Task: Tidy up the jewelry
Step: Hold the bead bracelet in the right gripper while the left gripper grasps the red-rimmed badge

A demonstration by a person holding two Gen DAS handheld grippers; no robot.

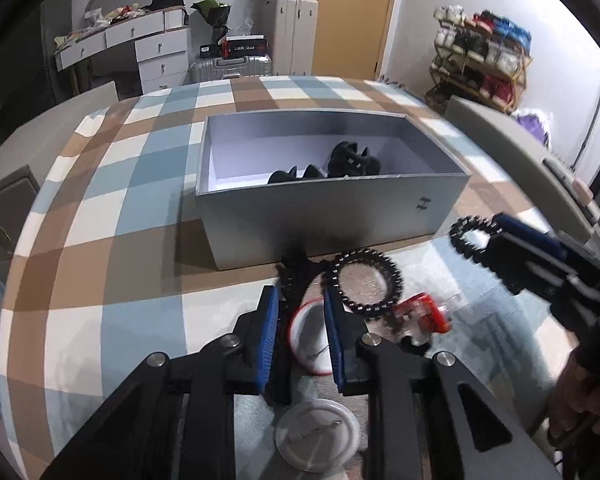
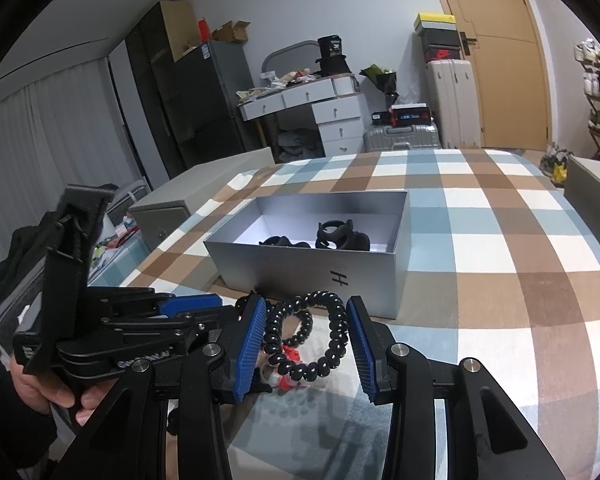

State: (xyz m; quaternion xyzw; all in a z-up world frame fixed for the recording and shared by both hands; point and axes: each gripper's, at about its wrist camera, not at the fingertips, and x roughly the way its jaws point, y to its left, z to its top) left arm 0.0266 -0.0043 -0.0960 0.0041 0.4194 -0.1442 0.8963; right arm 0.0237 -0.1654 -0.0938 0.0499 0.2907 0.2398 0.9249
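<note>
my right gripper (image 2: 306, 334): grasping a black spiral coil bracelet (image 2: 324, 336) | my left gripper (image 1: 300, 336): released over a round white badge (image 1: 312, 340) | grey open cardboard box (image 1: 332, 216) ahead on the bed

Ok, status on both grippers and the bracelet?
Left gripper open, straddling a black piece. Right gripper shut on coil bracelet, short of grey box. Nothing blocking the box opening.

My right gripper (image 1: 490, 242) is motion-blurred in the left wrist view, and the coil bracelet (image 1: 469, 236) it carries smears too. The box's (image 1: 332, 208) near wall hides the lower parts of the black pieces (image 1: 354, 160) inside. My left finger (image 1: 336, 336) covers part of the white badge (image 1: 312, 340).
</note>
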